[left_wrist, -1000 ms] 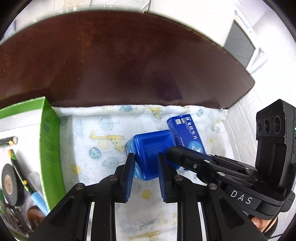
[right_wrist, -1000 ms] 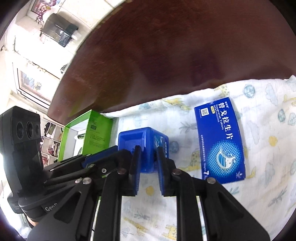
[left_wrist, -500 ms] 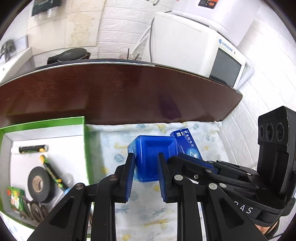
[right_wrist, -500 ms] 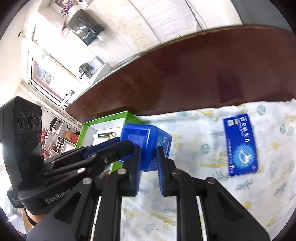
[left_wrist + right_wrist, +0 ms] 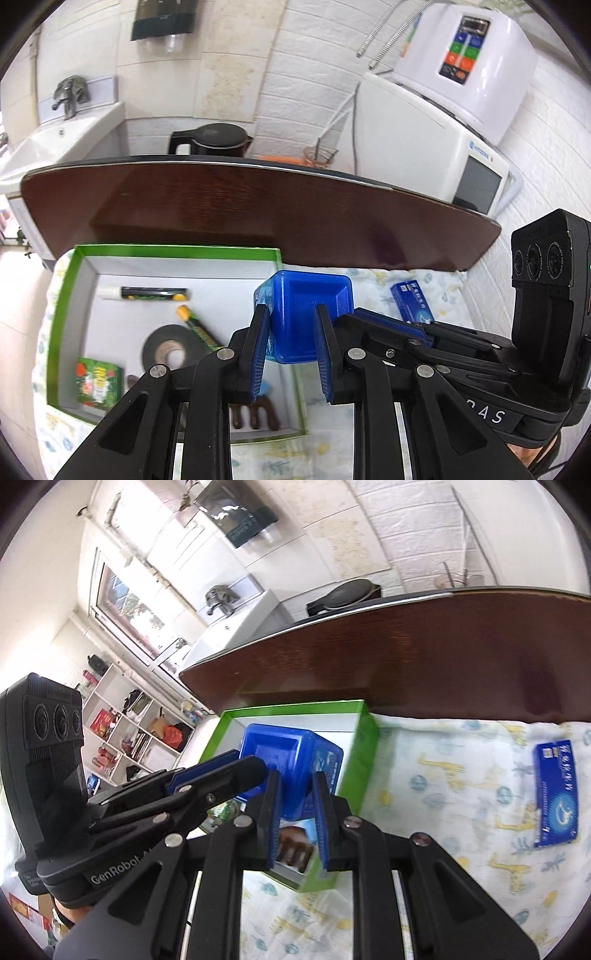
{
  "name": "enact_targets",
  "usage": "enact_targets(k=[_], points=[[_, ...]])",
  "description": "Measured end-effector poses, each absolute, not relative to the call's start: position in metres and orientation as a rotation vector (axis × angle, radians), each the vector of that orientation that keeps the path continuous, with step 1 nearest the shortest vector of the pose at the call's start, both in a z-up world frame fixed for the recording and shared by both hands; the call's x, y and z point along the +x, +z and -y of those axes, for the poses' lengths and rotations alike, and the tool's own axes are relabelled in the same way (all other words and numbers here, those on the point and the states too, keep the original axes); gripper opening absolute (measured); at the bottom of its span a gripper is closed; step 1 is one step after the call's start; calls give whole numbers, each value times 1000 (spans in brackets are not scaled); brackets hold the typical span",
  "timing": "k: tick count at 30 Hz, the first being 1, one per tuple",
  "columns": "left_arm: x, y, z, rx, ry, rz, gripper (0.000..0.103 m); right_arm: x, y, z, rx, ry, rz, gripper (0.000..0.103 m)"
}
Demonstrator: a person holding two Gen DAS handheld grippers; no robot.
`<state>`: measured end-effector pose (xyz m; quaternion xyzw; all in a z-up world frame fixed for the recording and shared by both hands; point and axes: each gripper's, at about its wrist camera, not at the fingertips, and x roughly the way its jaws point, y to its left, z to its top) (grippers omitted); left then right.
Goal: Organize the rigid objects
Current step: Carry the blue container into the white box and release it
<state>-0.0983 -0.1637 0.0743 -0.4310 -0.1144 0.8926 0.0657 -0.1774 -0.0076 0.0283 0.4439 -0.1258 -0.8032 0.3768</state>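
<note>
Left wrist view: my left jaws (image 5: 290, 332) and right jaws (image 5: 295, 801) each pinched a wall of the blue tub (image 5: 308, 314), held in the air over the green box's (image 5: 177, 252) right edge; a blue carton (image 5: 556, 794) lay on the printed cloth (image 5: 461, 775)

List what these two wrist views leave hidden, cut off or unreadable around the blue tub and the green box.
- Blue square plastic tub: underside hidden in both views by the left gripper and right gripper clamping it.
- Green-rimmed cardboard box: near corner covered by left gripper fingers; in the right view the tub blocks most contents.
- Brown fork-shaped item: partly hidden, identity unclear.
- Flat blue medicine carton: print too small.
</note>
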Motion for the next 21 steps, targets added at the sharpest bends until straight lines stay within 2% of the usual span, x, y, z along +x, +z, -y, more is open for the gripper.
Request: enact_targets(k=[21], points=[[-74,61,306,-1294,2812,526,22,-175,17,153,1183,-1869,192,19]])
